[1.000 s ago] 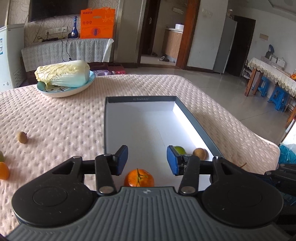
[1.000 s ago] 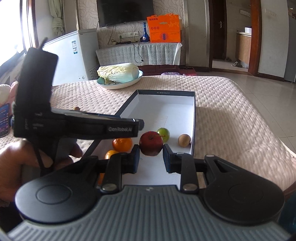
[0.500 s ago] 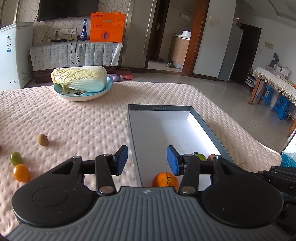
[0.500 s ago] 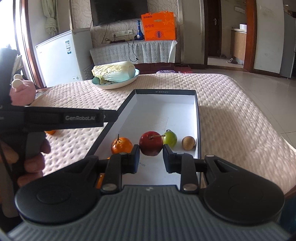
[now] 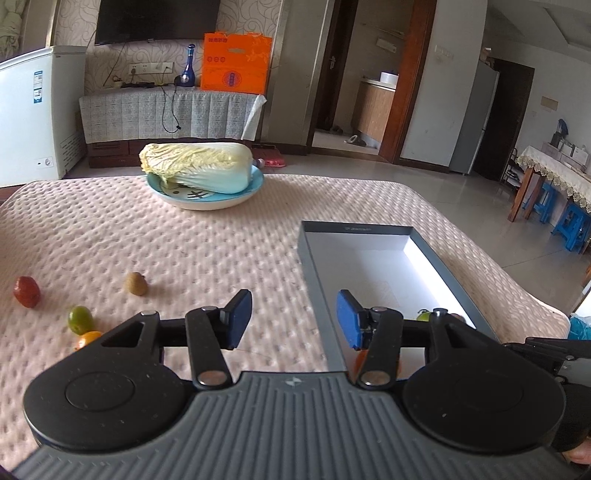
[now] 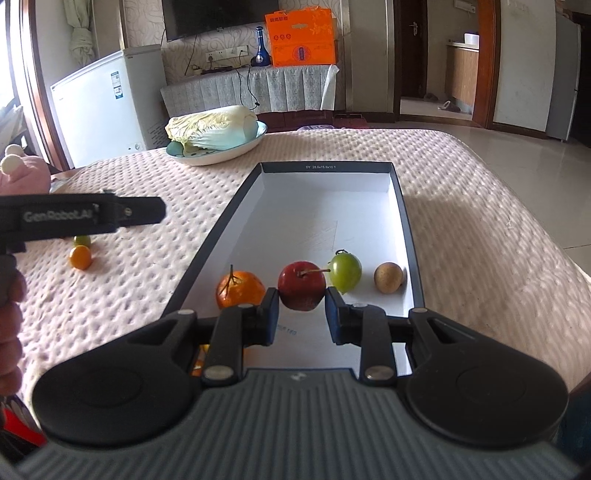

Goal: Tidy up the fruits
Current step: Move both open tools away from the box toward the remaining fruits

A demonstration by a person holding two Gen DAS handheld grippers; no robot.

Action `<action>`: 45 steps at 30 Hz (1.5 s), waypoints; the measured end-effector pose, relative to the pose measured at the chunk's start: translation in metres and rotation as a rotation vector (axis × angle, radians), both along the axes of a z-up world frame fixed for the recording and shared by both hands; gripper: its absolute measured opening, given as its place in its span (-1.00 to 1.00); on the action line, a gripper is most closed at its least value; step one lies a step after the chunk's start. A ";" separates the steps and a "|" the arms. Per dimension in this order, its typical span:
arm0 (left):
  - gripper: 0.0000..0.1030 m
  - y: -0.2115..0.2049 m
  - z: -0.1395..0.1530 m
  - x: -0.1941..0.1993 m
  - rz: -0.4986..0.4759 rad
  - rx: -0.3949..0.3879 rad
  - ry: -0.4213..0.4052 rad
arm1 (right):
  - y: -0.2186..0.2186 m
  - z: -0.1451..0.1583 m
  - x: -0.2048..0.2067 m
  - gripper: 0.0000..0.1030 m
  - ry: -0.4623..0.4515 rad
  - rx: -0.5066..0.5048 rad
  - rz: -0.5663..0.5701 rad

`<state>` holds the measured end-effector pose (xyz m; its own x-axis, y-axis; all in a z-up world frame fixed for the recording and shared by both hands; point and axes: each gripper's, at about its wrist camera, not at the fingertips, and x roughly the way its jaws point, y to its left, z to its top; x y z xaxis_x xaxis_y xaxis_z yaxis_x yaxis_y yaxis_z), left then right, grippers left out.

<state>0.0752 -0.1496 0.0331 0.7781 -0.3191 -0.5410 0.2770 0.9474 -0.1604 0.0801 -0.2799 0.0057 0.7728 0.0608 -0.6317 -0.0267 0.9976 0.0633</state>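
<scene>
Pink quilted cloth (image 5: 229, 251) covers the work surface in a living room with tiled floor. One shallow box (image 6: 236, 206), dark rim and white inside, lies lengthwise on the cloth. Contents of box, near end, in a row from left to right in the right wrist view: one orange with stem (image 6: 240, 289); one red apple (image 6: 302, 285); one green fruit with stem (image 6: 345, 272); one small brown fruit (image 6: 388, 277), just beside the right wall. Right gripper (image 6: 302, 314): jaws pinch the red apple at both sides, with the apple low over the box floor; whether it touches the floor cannot be told. Left gripper (image 5: 291, 320): blue-padded jaws spread wide and holding nothing, poised over the left rim of the box, with bare cloth between the pads. Loose fruit on cloth, left of box, well apart from it: one red fruit (image 5: 26, 291); one brown kiwi (image 5: 136, 283); one green fruit (image 5: 80, 319); one small orange fruit (image 5: 87, 339), just beside the green one and partly hidden behind the gripper body. One blue-and-white plate (image 5: 221, 199) at the far side of the cloth bears one napa cabbage (image 5: 197, 168). Background: white freezer (image 5: 26, 118), orange bag (image 5: 236, 62), blue bottle (image 5: 189, 66), wall television (image 5: 155, 18).
</scene>
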 end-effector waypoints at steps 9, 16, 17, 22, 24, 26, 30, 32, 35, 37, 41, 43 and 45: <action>0.11 0.028 0.003 -0.002 0.036 0.000 -0.008 | 0.003 0.001 0.003 -0.34 -0.025 0.003 -0.061; 0.11 0.038 0.004 -0.002 0.052 0.002 -0.010 | 0.008 0.009 0.002 -0.33 -0.073 0.013 -0.089; 0.11 0.039 0.004 -0.002 0.053 0.002 -0.010 | 0.009 0.009 0.002 -0.33 -0.077 0.018 -0.088; 0.11 0.043 0.004 -0.002 0.057 0.005 -0.012 | 0.021 0.013 0.002 -0.33 -0.097 0.040 -0.060; 0.11 0.044 0.004 -0.002 0.059 0.008 -0.012 | 0.027 0.014 0.002 -0.33 -0.106 0.052 -0.038; 0.11 0.047 0.004 -0.003 0.062 0.009 -0.012 | 0.035 0.016 0.002 -0.32 -0.116 0.058 -0.011; 0.11 0.052 0.004 -0.004 0.069 0.011 -0.015 | 0.051 0.016 0.004 -0.32 -0.117 0.065 0.042; 0.11 0.056 0.004 -0.004 0.074 0.012 -0.015 | 0.059 0.016 0.006 -0.32 -0.118 0.066 0.063; 0.11 0.063 0.005 -0.004 0.082 0.014 -0.018 | 0.070 0.015 0.008 -0.32 -0.117 0.071 0.092; 0.11 0.069 0.006 -0.005 0.090 0.014 -0.020 | 0.076 0.014 0.009 -0.32 -0.112 0.077 0.106; 0.11 0.081 0.006 -0.007 0.106 0.015 -0.020 | 0.090 0.012 0.012 -0.32 -0.108 0.083 0.139; 0.11 0.089 0.007 -0.008 0.114 0.013 -0.024 | 0.097 0.011 0.013 -0.32 -0.103 0.085 0.152; 0.11 0.098 0.007 -0.010 0.126 0.012 -0.025 | 0.105 0.010 0.014 -0.32 -0.099 0.086 0.164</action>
